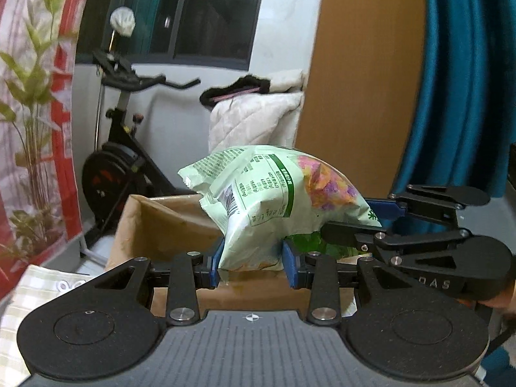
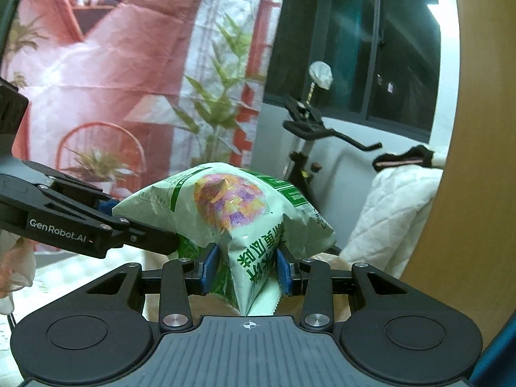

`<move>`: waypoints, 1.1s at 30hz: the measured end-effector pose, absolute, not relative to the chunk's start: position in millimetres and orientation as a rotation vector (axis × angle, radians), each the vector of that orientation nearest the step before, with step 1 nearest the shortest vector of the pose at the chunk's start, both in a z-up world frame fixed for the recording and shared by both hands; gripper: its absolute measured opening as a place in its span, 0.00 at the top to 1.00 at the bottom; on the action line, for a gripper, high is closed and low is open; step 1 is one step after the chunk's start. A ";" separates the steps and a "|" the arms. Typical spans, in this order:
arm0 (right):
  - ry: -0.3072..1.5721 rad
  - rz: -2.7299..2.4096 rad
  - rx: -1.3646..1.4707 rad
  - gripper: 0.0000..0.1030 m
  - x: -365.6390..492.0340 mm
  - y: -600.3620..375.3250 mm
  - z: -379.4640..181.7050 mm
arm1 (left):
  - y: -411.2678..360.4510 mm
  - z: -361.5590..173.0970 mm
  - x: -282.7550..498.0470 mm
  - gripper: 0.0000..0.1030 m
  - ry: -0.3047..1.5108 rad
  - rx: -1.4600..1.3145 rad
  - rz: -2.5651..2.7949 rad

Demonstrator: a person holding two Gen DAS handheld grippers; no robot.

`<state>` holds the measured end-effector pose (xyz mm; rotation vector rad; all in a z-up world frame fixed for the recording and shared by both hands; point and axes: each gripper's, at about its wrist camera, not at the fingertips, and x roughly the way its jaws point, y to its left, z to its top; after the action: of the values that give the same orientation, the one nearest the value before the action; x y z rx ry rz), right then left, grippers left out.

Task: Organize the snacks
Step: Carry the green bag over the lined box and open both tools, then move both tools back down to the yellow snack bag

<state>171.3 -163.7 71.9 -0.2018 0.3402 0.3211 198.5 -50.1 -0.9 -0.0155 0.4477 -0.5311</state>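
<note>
Both tongs pinch one green snack bag (image 1: pixel 267 203) in the air above a cardboard box (image 1: pixel 161 222): left tongs (image 1: pixel 253 266) at its near end, right tongs (image 2: pixel 246 269) at the other, its length spanning between them.

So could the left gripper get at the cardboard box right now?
Probably not to grasp it: the left gripper is shut on the green snack bag, which the right gripper also grips. The cardboard box lies open just beyond, with nothing else between.
</note>
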 end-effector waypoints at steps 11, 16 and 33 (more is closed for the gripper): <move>0.495 0.246 -0.115 0.58 224.9 -180.3 11.3 | -72.4 -43.4 247.8 0.44 0.591 0.000 -0.471; 0.476 0.232 -0.084 0.49 204.3 -191.2 -0.8 | -51.8 -39.7 236.2 0.44 0.575 -0.038 -0.487; 0.498 0.232 -0.038 0.48 103.8 -228.7 -39.7 | -56.8 -64.9 152.4 0.44 0.557 -0.052 -0.561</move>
<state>103.8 -228.7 -39.7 -0.0385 0.4975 0.2324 152.4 -56.8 -64.9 -0.0522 0.5569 -0.5614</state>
